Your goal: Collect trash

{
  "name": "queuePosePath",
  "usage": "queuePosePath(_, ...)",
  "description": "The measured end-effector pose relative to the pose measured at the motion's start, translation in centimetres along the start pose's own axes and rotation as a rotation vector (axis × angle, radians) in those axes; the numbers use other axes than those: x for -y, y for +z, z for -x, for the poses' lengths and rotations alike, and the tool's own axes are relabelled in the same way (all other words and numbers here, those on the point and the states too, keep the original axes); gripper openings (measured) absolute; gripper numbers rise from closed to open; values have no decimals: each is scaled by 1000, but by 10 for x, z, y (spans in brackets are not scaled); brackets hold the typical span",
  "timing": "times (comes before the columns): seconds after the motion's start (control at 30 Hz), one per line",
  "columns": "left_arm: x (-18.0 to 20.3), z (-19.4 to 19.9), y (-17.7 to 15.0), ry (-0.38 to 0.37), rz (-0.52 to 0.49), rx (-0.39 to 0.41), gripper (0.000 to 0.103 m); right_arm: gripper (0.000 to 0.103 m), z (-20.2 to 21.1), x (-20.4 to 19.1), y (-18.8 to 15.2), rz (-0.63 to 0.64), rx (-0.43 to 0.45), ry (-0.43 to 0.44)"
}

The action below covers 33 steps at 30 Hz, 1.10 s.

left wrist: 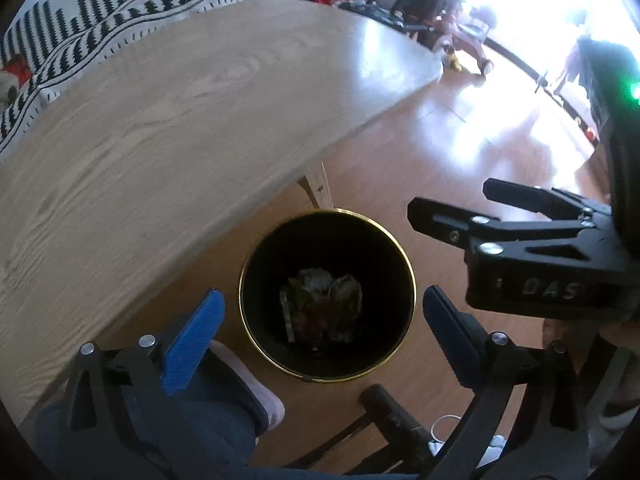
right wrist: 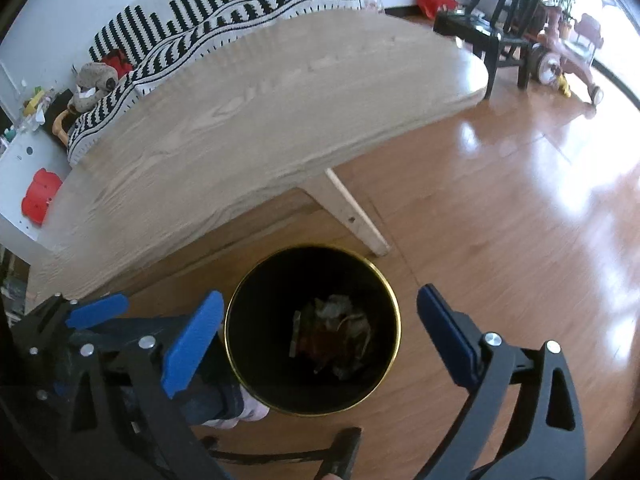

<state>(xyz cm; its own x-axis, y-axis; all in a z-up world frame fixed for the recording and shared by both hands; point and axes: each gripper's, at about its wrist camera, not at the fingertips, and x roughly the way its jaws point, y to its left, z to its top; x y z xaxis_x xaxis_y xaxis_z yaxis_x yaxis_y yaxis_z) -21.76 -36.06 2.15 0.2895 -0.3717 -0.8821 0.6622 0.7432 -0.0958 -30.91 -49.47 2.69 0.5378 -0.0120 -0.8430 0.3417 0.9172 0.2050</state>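
1. The bin [left wrist: 327,295] is seen on the wood floor [right wrist: 500,240], just beside the table [left wrist: 168,128] leg
2. Trash [left wrist: 324,300] is seen lying at the bottom of the bin; crumpled bits are piled there, and what each bit is cannot be told
3. The left gripper [left wrist: 324,328] is held above the bin with its blue pads [left wrist: 192,336] spread wide, and nothing is held between them
4. The right gripper [right wrist: 320,332] is also held above the bin, spread wide and empty; it shows from the side in the left view too
5. No trash is seen on the table top, so the job looks nearly done, or more trash must be looked for elsewhere
6. If a drop is being finished, both grippers are best kept right over the middle of the bin, so nothing lands on the gold rim [right wrist: 394,320] or the floor
7. The grippers are best lifted straight up, so the bin is not bumped
8. The slipper [left wrist: 256,388] and the chair part near the bin should be watched, so nothing is knocked
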Motion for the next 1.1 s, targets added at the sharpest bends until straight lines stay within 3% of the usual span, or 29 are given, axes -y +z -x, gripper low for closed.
queuePosePath(0.23, -37, 52, 15, 48, 77, 129, 96, 96, 19, -42, 34, 50, 116, 4)
queuePosePath(0.57, -197, 103, 27, 279, 276, 239, 96, 96, -25, -192, 113, 213, 155, 71)
queuePosePath(0.7, -260, 109, 21, 348, 377, 253, 97, 96, -56, -261, 140, 267, 168, 86)
queuePosePath(0.9, -349, 103, 2, 525, 523, 241, 96, 96, -100, -326, 160, 333, 207, 81)
queuePosePath(1.1, -388, 85, -20, 560, 587, 257, 96, 96, -134, -340, 146, 443, 244, 38)
